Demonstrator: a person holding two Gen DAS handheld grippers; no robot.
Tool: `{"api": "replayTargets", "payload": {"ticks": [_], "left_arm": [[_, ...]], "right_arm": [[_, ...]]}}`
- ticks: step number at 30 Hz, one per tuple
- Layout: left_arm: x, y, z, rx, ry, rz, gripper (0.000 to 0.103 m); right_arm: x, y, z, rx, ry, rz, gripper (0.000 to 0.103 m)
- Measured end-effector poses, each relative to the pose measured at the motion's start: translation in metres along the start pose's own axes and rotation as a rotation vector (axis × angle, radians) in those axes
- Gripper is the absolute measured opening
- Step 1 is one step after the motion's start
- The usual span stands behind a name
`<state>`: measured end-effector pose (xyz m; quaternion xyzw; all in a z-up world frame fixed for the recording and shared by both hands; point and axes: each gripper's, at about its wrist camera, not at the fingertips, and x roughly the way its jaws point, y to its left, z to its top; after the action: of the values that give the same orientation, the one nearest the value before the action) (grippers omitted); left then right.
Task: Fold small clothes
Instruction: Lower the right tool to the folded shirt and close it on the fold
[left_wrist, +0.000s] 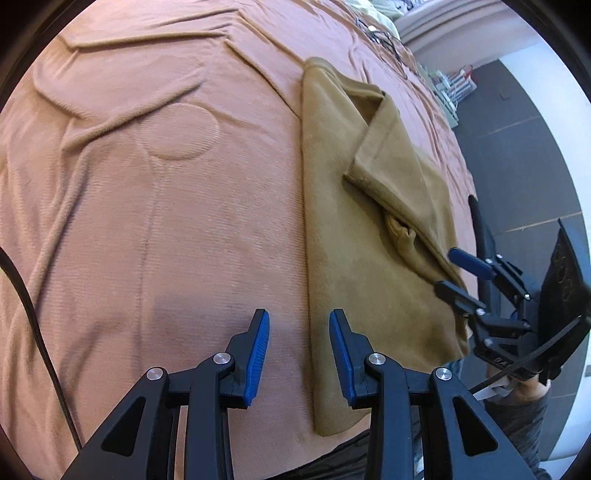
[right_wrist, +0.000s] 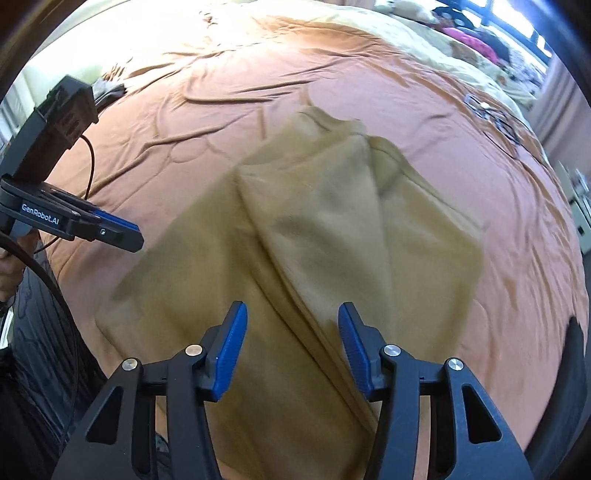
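A tan garment (left_wrist: 369, 236) lies partly folded on the orange bedspread (left_wrist: 147, 184), with a sleeve and side flap laid over its body. My left gripper (left_wrist: 299, 325) is open and empty, hovering over the garment's left edge near the bed's front. My right gripper (left_wrist: 448, 271) is open at the garment's right edge. In the right wrist view the garment (right_wrist: 314, 240) fills the middle, my right gripper (right_wrist: 291, 317) hovers open above its folded flap, and my left gripper (right_wrist: 136, 240) is at the garment's left corner.
The bedspread (right_wrist: 221, 92) is wrinkled. Cables and small items (right_wrist: 495, 118) lie at the bed's far right. A black cable (left_wrist: 33, 321) runs along the left. Dark floor (left_wrist: 517, 147) lies beyond the bed's right edge. Pillows and clothes (right_wrist: 469, 37) sit at the head.
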<state>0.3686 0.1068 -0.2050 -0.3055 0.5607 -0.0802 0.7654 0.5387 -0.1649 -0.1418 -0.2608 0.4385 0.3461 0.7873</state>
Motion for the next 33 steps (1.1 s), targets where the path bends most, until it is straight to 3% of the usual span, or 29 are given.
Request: {"api": "replayTargets", "payload": {"ticks": [7,11,12,14,15,16,24,33], "left_arm": [[-0.028,0.026,-0.005,-0.032,-0.040,-0.033,0.036],[-0.032,0.030,-0.003,-0.045,-0.055,-0.042,0.036],[-0.034,0.033,-0.003,-0.047,-0.056,-0.044,0.036],[-0.034,0.034,-0.001,-0.049,-0.056,-0.045,0.036],[-0.034,0.033,0.000,-0.049,-0.055,-0.044,0.036],[-0.034,0.034,0.001,-0.048,-0.053,-0.044,0.036],[-0.020,0.013,0.021,-0.016,-0.043,-0.033,0.036],[0.002,-0.018,0.051,0.044,-0.041,0.026,0.036]], "right_arm": [[0.035,0.014,0.027,-0.031,0.040,0.008,0.049],[0.056,0.013,0.034,-0.028,0.070,-0.030,0.049],[0.061,0.012,0.035,-0.026,0.075,-0.041,0.045],[0.068,0.011,0.037,-0.029,0.078,-0.093,0.022],[0.068,0.011,0.039,-0.023,0.074,-0.100,0.019],[0.066,0.007,0.040,-0.008,0.067,-0.086,0.007],[0.035,-0.028,0.047,0.091,-0.021,-0.059,0.005],[0.005,-0.080,0.026,0.227,-0.101,-0.067,0.005]]}}
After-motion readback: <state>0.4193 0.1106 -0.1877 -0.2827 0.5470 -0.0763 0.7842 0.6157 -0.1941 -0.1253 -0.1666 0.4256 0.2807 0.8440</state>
